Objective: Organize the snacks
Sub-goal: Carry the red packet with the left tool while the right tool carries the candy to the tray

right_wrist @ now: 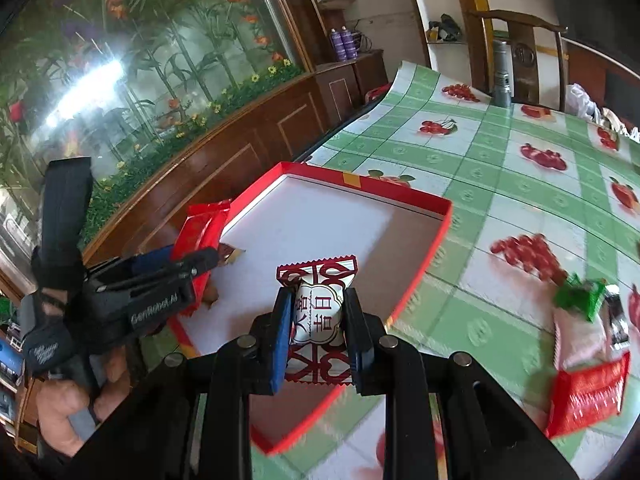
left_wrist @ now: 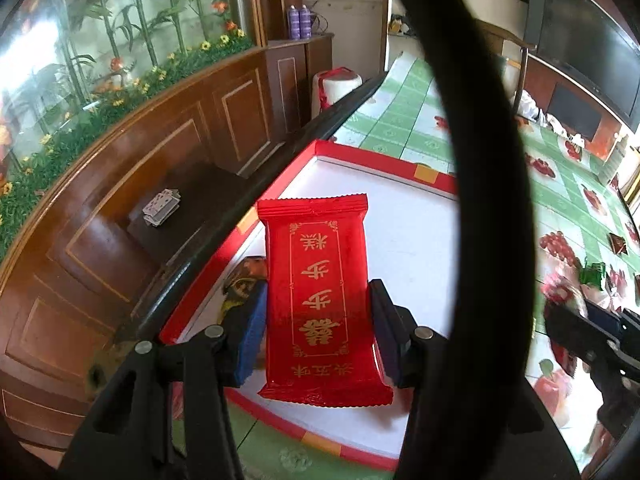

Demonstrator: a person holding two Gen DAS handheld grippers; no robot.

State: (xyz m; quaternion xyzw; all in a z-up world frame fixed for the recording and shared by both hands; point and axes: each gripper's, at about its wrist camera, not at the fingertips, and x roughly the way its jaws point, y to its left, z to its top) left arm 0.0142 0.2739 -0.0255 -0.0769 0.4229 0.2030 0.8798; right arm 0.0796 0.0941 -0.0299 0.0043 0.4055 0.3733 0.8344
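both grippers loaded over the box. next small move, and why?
Probably lower the left gripper and release its red packet onto the bare white floor of the red box. It is gripped above the box, beside a brown snack already inside; the right gripper's white candy can follow.

We read gold Chinese characters running down the red snack packet (left_wrist: 320,300), upside down to us: 步步糕 under a double-happiness sign, with a smaller line at six o'clock that stays unclear. The white candy (right_wrist: 318,314) shows 大喜吉日 in red. Over at nine o'clock, the left gripper (right_wrist: 216,258) body carries "GenRobot.AI".
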